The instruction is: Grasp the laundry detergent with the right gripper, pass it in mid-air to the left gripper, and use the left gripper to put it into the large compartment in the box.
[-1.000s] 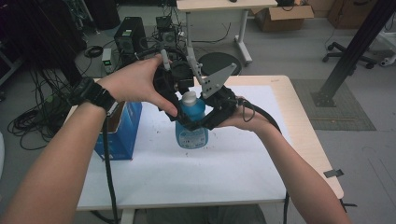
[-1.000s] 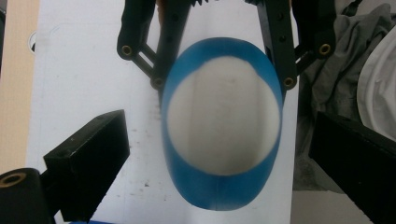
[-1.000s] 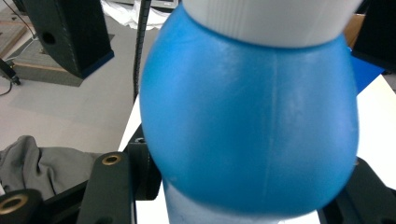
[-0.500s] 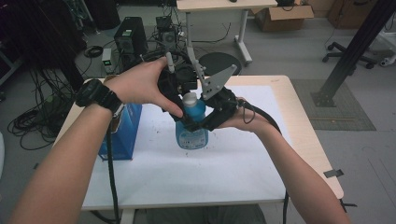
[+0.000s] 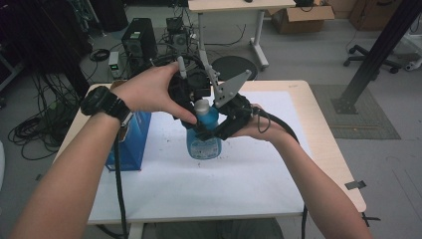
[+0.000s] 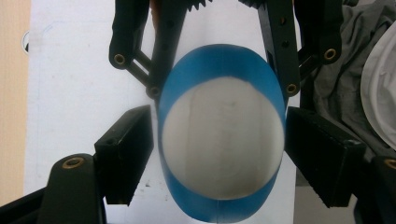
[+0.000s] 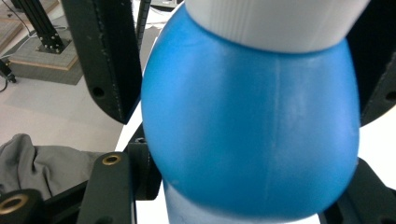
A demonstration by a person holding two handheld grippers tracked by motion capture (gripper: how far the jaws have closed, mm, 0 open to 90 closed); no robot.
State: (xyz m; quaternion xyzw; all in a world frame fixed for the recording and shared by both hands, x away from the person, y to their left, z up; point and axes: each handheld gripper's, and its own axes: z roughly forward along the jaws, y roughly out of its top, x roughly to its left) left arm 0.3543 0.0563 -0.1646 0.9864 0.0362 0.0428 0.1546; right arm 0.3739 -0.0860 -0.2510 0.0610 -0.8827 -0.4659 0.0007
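Rounded blue plastic bottle [image 5: 203,137] with white ribbed cap [image 5: 201,105]: right hand-held gripper [image 5: 214,130] clamps its shoulder; left hand-held gripper [image 6: 217,140], jaws just closing, brackets the cap without clearly touching.

Bottle [image 5: 204,137]: smooth, slightly glossy blue plastic with a ribbed white plastic cap [image 5: 201,105]. Fingers [image 6: 125,154]: matt black plastic with brass-coloured metal rivets. Bench [image 5: 323,134]: pale wood edge under a matt white sheet [image 5: 199,184]. Box [image 5: 130,144]: glossy blue cardboard.
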